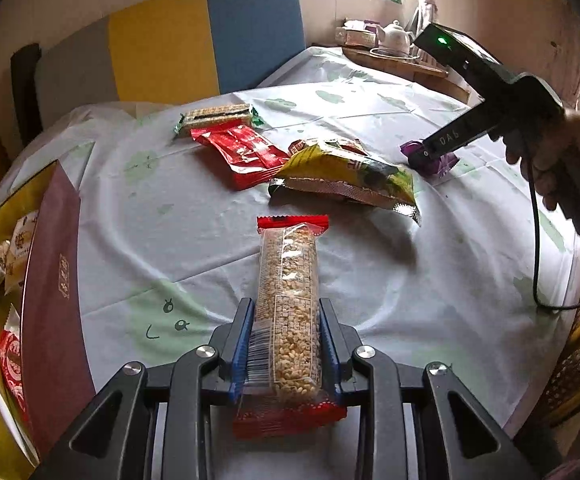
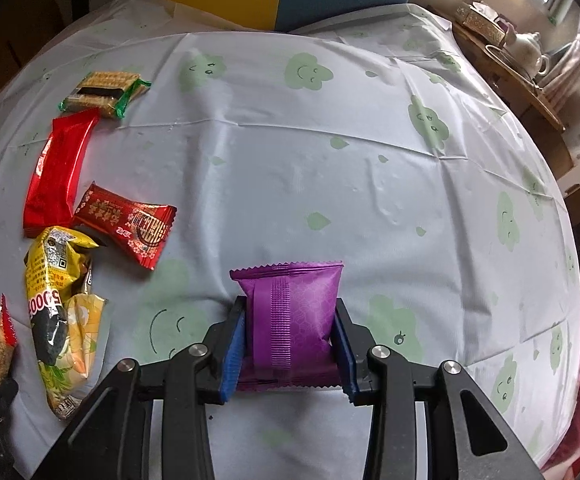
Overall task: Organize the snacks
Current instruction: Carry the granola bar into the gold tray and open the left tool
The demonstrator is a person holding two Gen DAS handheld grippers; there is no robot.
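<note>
Snacks all over the tabletop (image 2: 330, 152) on my feed, so I'm placing everything off the yellow seed bag (image 1: 346, 178). My left gripper (image 1: 286, 344) has its jaws clenched on the puffed-grain bar (image 1: 290, 304), which sits on the near side of that yellow bag with its red end pointing toward it. My right gripper (image 2: 290, 340) has its jaws grasping the purple packet (image 2: 294, 316), off to the right of the yellow bag, down at cloth level, though I can't tell if it's touching. Just past the yellow bag lies a dark red candy pack (image 2: 126, 224), touching it at one corner. A bright red wrapper (image 2: 56, 172) sits beyond that, and the green-ended cracker pack (image 2: 104, 92) is farthest out. Way left of the yellow bag is a maroon-and-gold box (image 1: 50, 292) holding a few wrapped snacks.
</note>
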